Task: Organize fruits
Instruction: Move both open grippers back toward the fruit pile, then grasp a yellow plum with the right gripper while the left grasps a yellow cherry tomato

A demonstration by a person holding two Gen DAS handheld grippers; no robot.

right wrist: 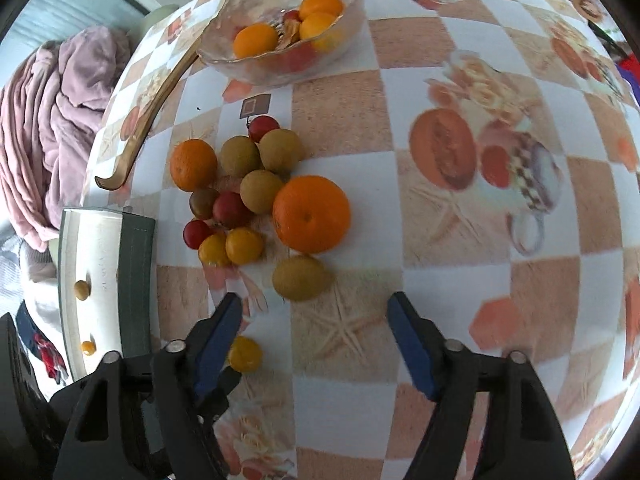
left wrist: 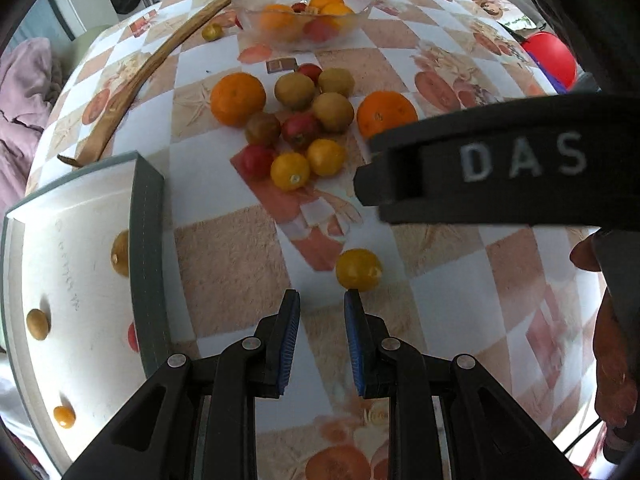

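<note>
A heap of fruit lies mid-table: two oranges (left wrist: 238, 98) (left wrist: 386, 114), olive-green fruits (left wrist: 294, 90), and red and yellow tomatoes (left wrist: 290, 171). One yellow tomato (left wrist: 358, 270) lies apart, just beyond my left gripper (left wrist: 322, 300), which is shut and empty. In the right wrist view my right gripper (right wrist: 314, 298) is open and points down at the table. An olive-green fruit (right wrist: 300, 278) sits just past its tips, untouched, below a big orange (right wrist: 311, 214). The same yellow tomato (right wrist: 245, 354) lies beside its left finger.
A white tray with a grey-green rim (left wrist: 148, 240) at the left holds a few small fruits. At the far side stands a glass bowl (left wrist: 248, 4) of oranges and red fruit. Along the left edge lies a curved wooden stick (left wrist: 132, 92). A black housing marked DAS (left wrist: 480, 164) overhangs the right.
</note>
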